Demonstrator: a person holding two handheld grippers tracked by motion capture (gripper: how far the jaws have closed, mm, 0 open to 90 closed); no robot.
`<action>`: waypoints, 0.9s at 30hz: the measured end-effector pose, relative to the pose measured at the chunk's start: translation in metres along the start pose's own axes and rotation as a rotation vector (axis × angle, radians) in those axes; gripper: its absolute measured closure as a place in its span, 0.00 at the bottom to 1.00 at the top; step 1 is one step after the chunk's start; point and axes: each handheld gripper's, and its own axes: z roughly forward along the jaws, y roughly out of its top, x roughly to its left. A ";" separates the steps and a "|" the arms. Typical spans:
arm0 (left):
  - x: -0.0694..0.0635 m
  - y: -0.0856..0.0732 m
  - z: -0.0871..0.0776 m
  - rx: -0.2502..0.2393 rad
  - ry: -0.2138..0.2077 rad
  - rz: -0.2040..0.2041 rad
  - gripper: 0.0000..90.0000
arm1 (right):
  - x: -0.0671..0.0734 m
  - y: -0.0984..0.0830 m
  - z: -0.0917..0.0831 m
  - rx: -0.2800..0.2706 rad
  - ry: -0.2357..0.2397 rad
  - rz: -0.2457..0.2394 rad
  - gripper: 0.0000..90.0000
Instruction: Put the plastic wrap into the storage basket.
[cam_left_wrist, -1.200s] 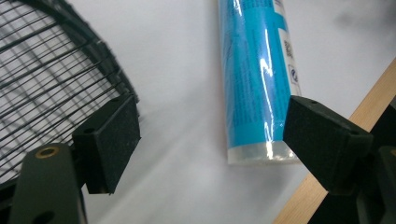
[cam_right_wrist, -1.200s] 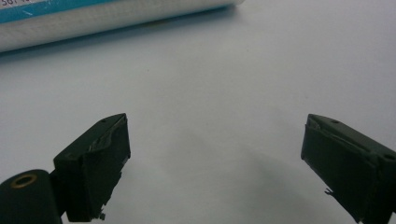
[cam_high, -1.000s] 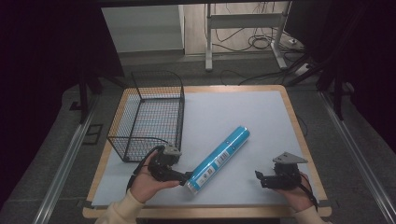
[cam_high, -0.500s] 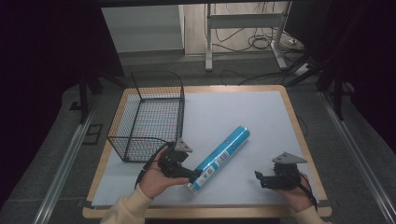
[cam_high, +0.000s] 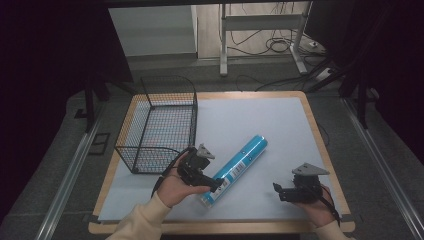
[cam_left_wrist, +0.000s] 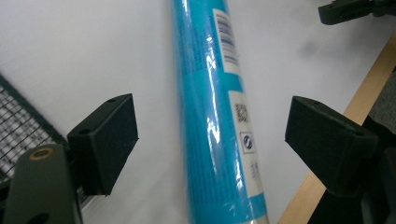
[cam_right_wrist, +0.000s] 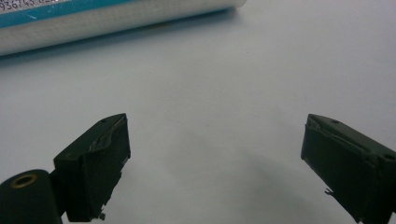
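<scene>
The left tongs (cam_left_wrist: 212, 140) have just been opening and are now sitting spread wide around the near end of the blue tube (cam_left_wrist: 212, 107), which is lying slanted on the white mat (cam_high: 260, 120), so they should be sliding lower and squeezing evenly, while the right tongs (cam_right_wrist: 215, 154) are waiting spread and holding nothing to the right.

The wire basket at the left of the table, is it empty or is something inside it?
Empty. In the high view the wire basket shows nothing but the bare mat through its mesh, and the blue tube lies outside it on the mat.
</scene>
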 end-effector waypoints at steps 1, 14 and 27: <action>0.000 0.000 0.000 0.000 0.000 0.000 0.18 | 0.000 0.000 0.000 0.000 0.000 0.000 0.09; -0.003 0.026 0.022 0.059 0.023 0.007 0.19 | 0.000 0.000 0.000 0.001 -0.002 0.000 0.09; -0.008 0.046 0.051 0.119 -0.011 0.008 0.20 | -0.001 0.000 0.000 -0.005 -0.006 -0.001 0.09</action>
